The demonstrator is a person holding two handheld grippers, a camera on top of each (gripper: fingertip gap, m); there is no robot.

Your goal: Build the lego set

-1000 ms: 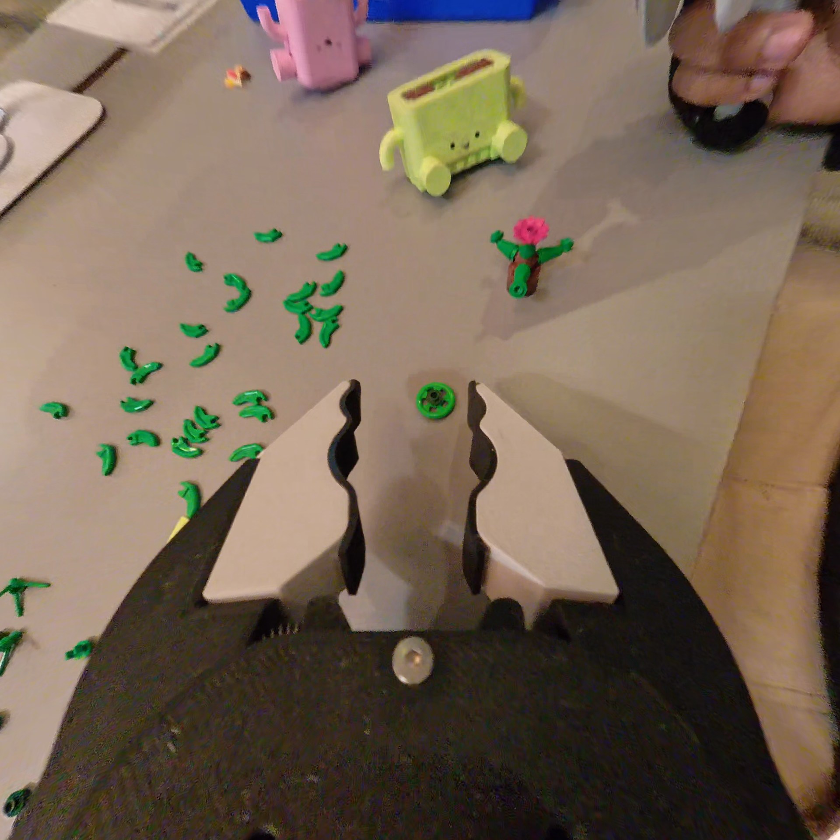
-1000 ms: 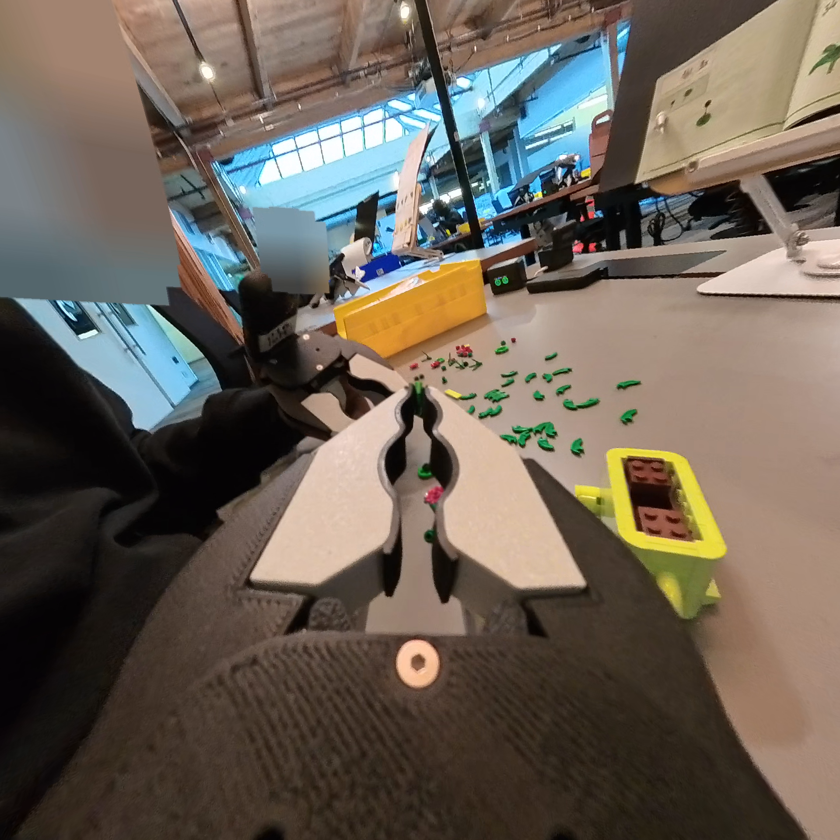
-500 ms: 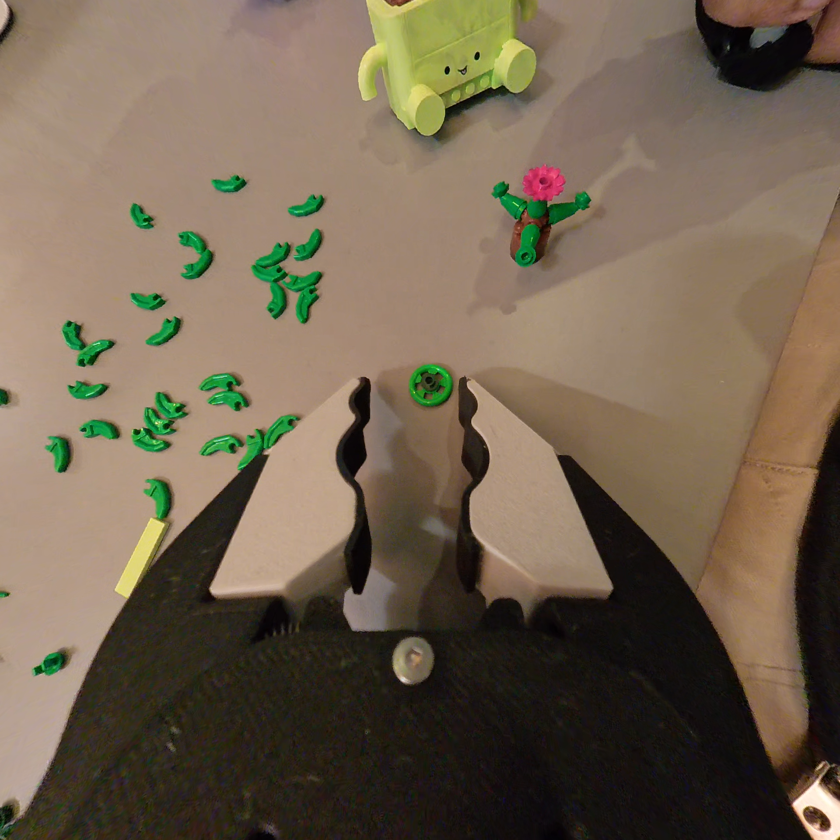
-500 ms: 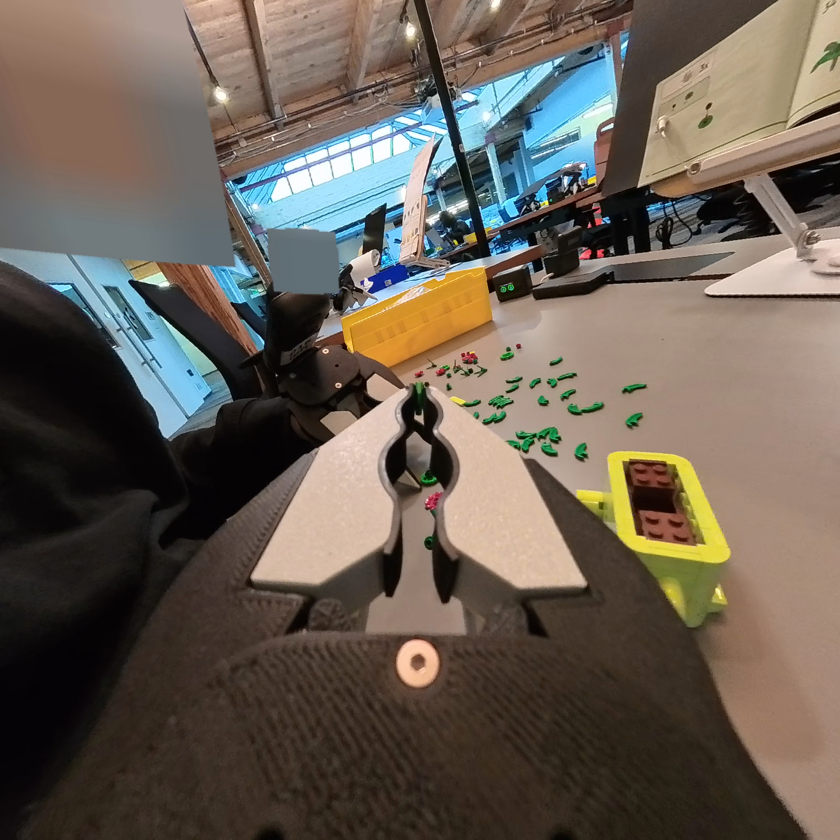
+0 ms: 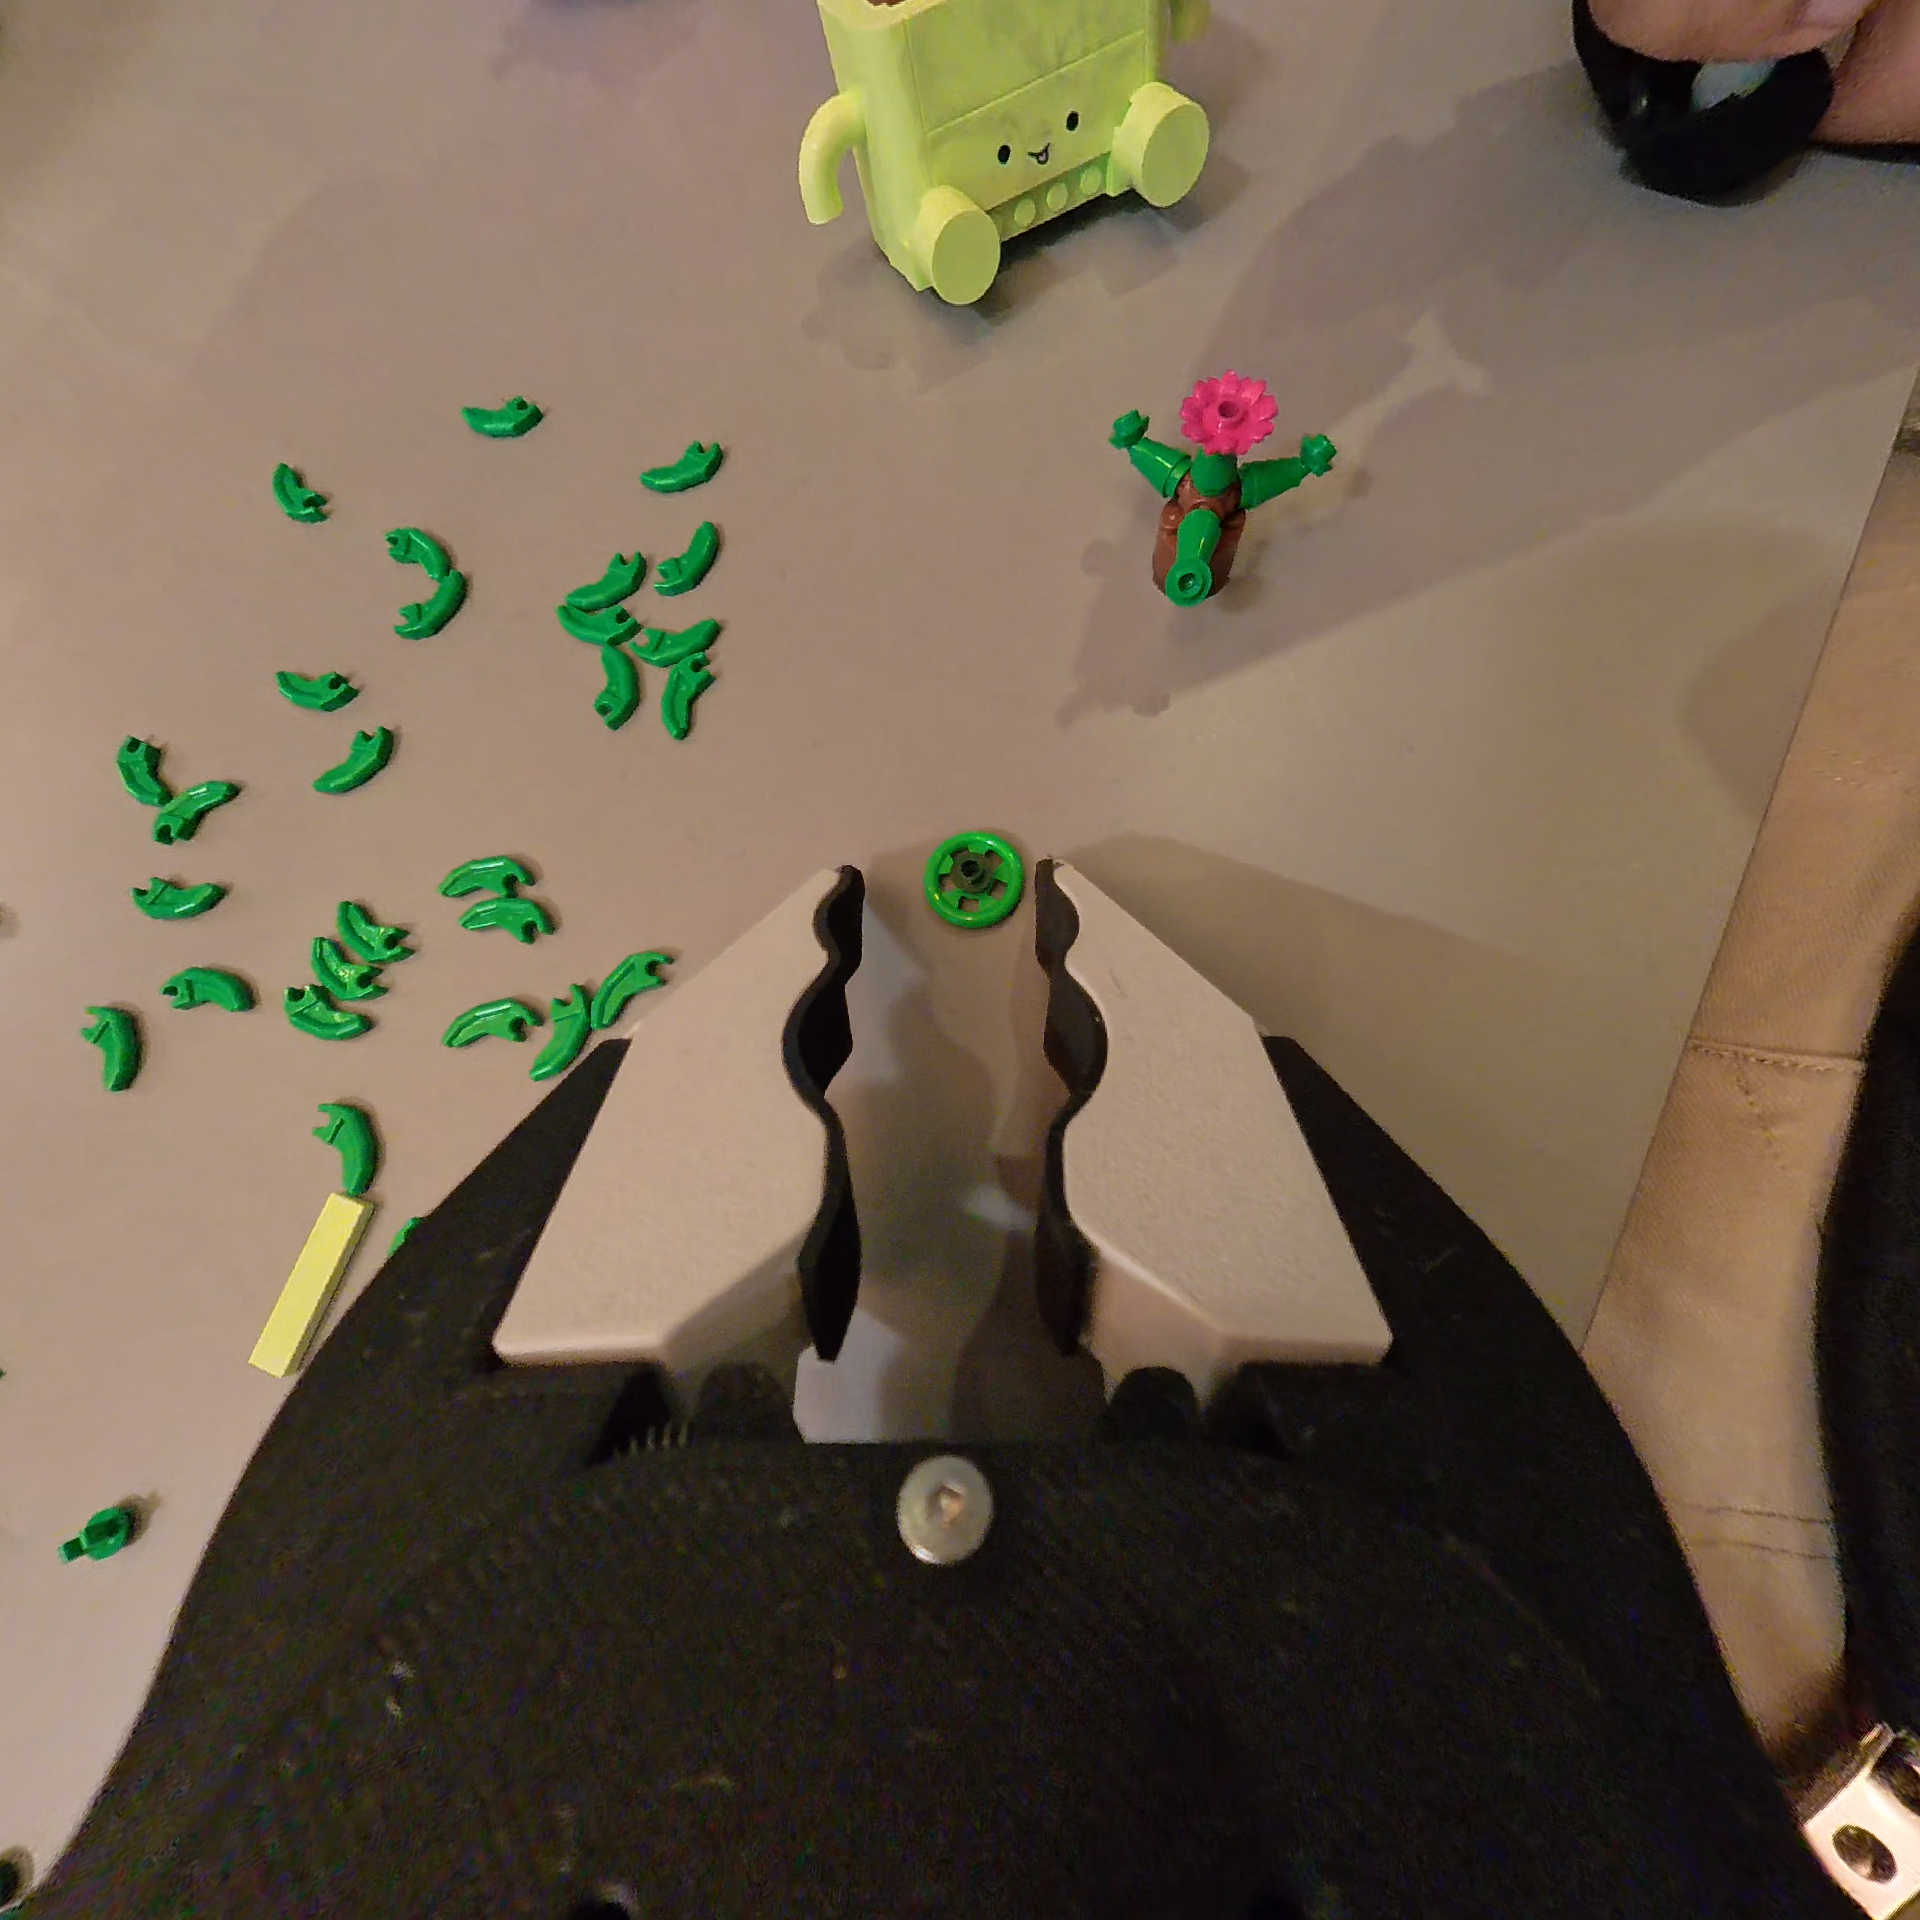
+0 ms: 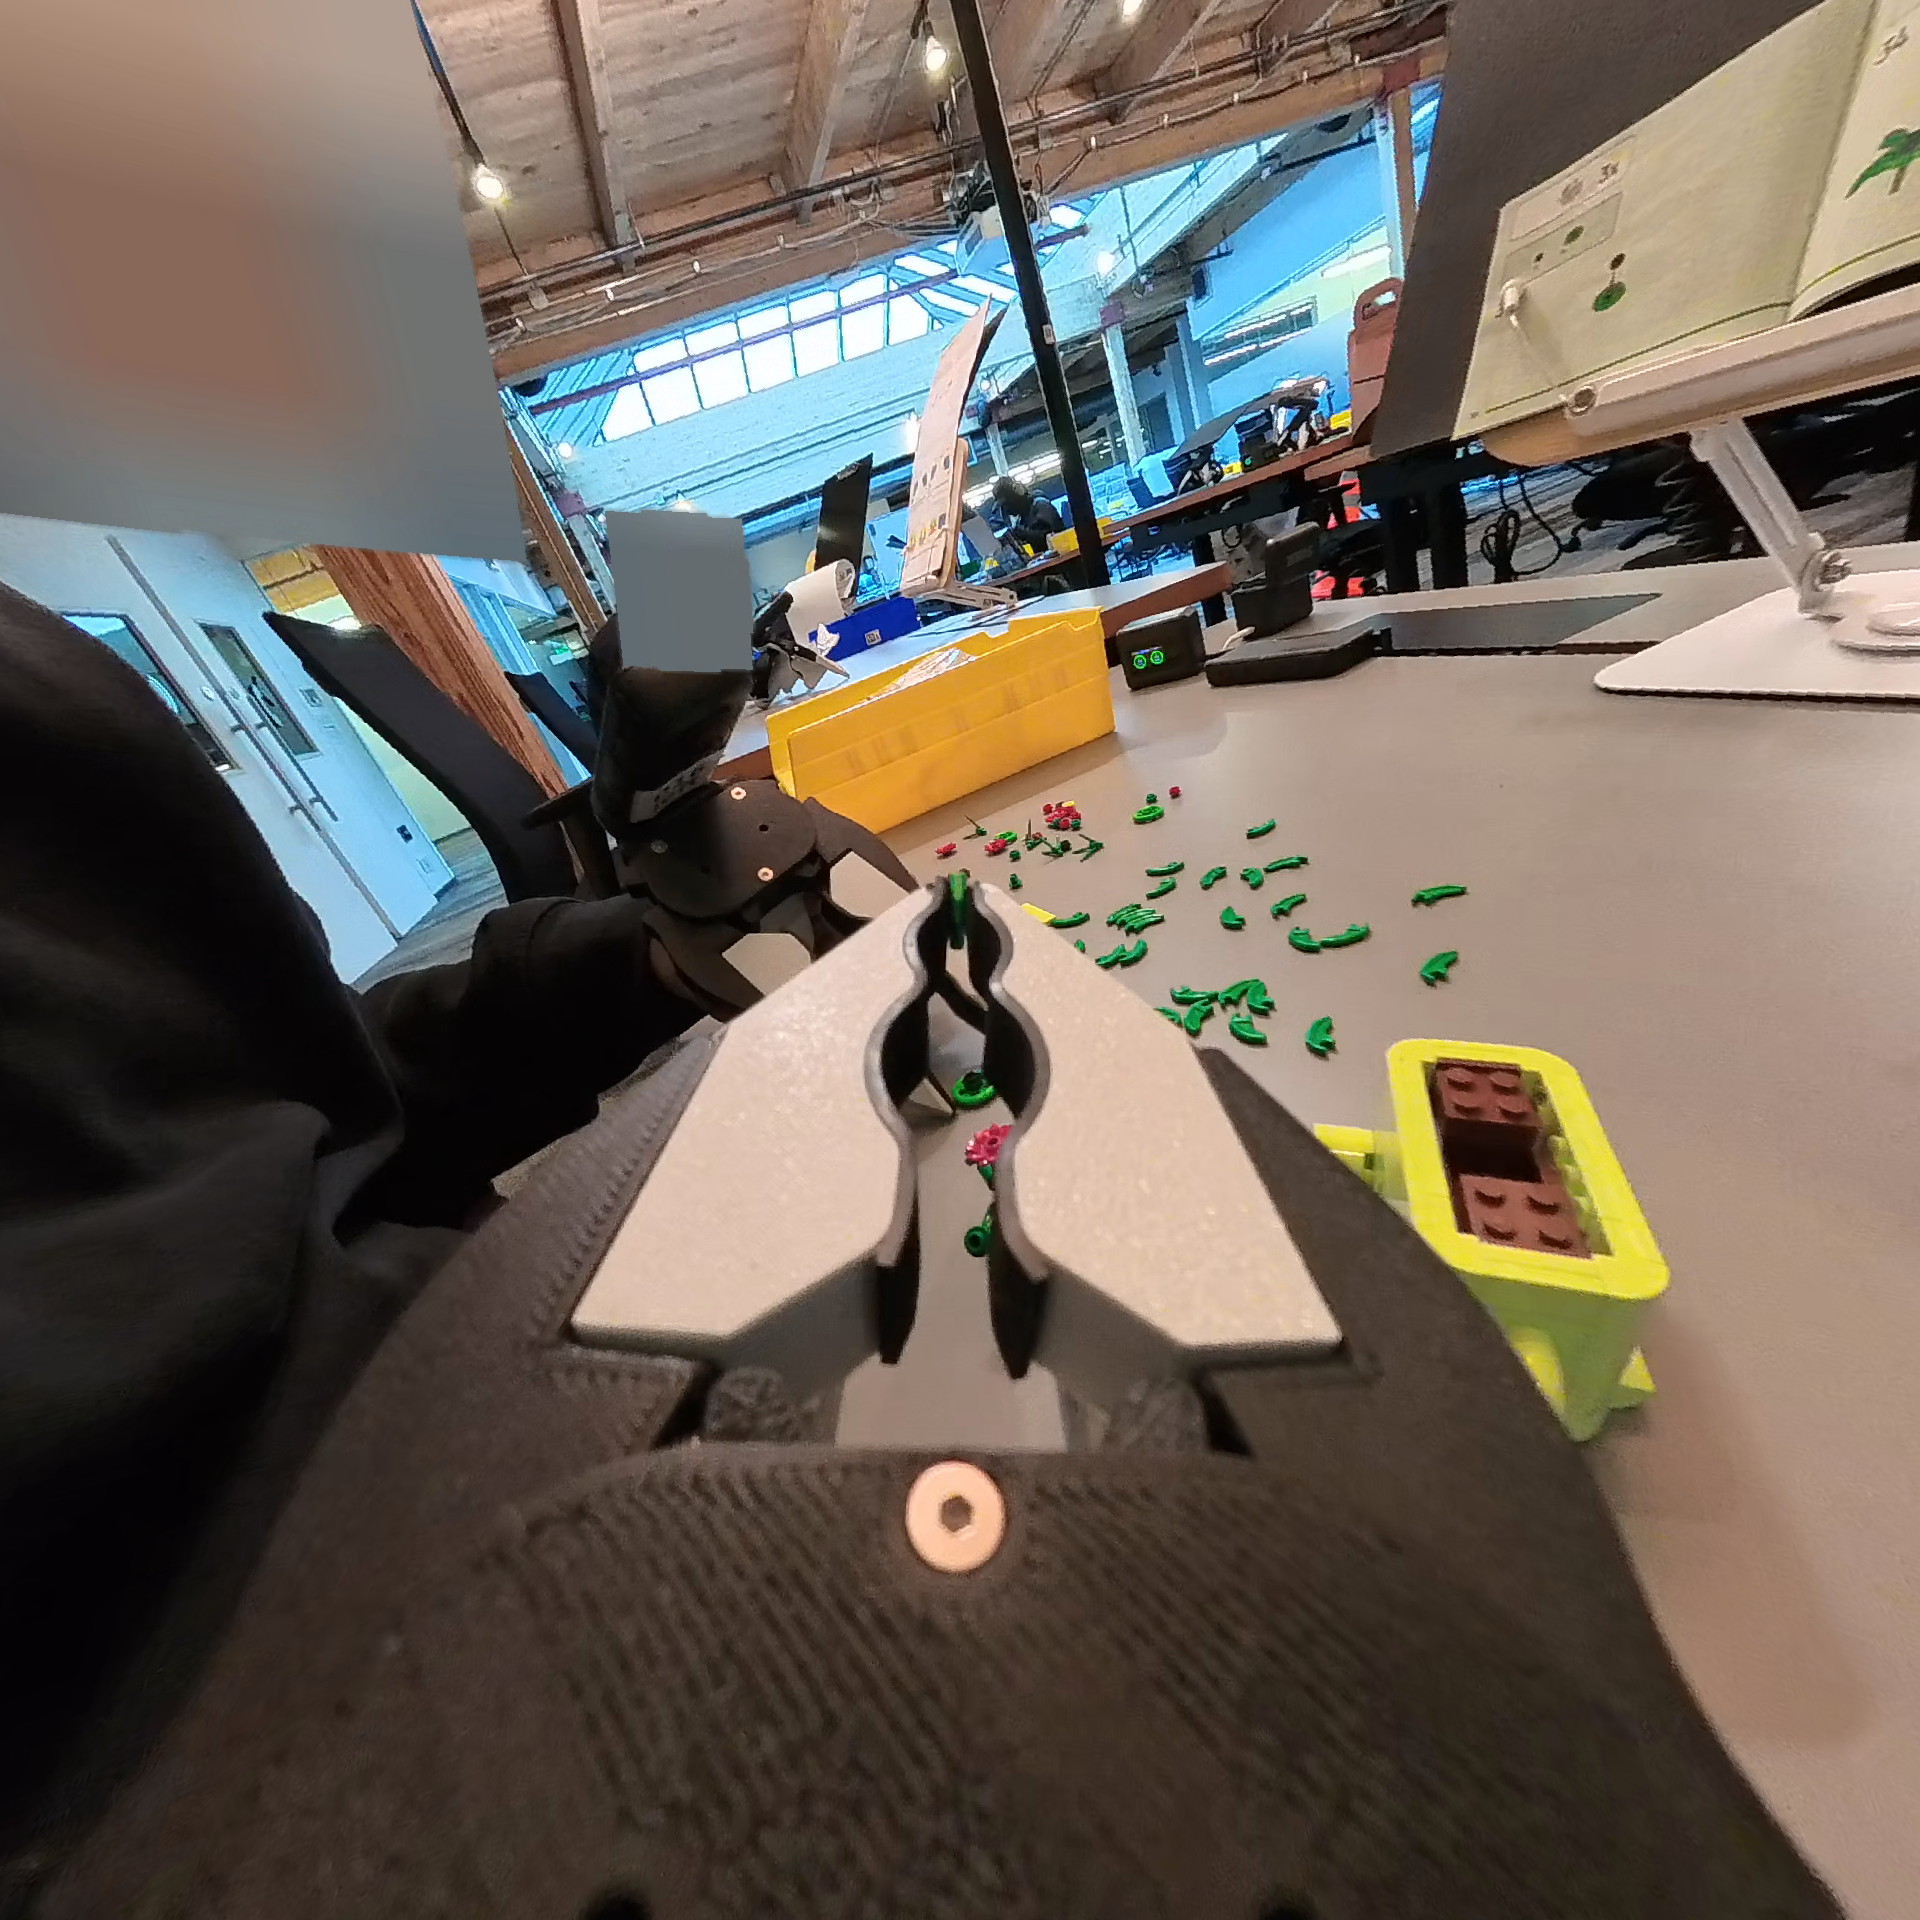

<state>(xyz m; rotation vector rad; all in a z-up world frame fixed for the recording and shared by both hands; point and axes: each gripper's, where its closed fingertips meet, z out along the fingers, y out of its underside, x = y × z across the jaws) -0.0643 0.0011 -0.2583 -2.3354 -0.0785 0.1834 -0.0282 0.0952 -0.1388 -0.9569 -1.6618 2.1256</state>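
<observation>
In the left wrist view my left gripper is open, with a small green round wheel piece lying on the grey table between its fingertips. A little plant build with a pink flower, green arms and a brown base stands farther ahead to the right. A lime-green pot figure with a face stands beyond it. In the right wrist view my right gripper is shut on a small green piece, held above the table. The left gripper shows behind it. The lime pot, with brown bricks inside, is at the right.
Many loose green leaf pieces lie scattered left of the left gripper, with a pale yellow bar. A yellow bin, an instruction booklet on a stand and small red pieces are farther off. The table edge runs along the right. One gripper's finger ends stand about 15 centimeters off the other's. My right tips are roughly 11 centimeters from the lime pot.
The left gripper has moved forward and down, so the green wheel piece now lies between its fingertips. The right gripper has stayed shut on its green piece and barely shifted.
</observation>
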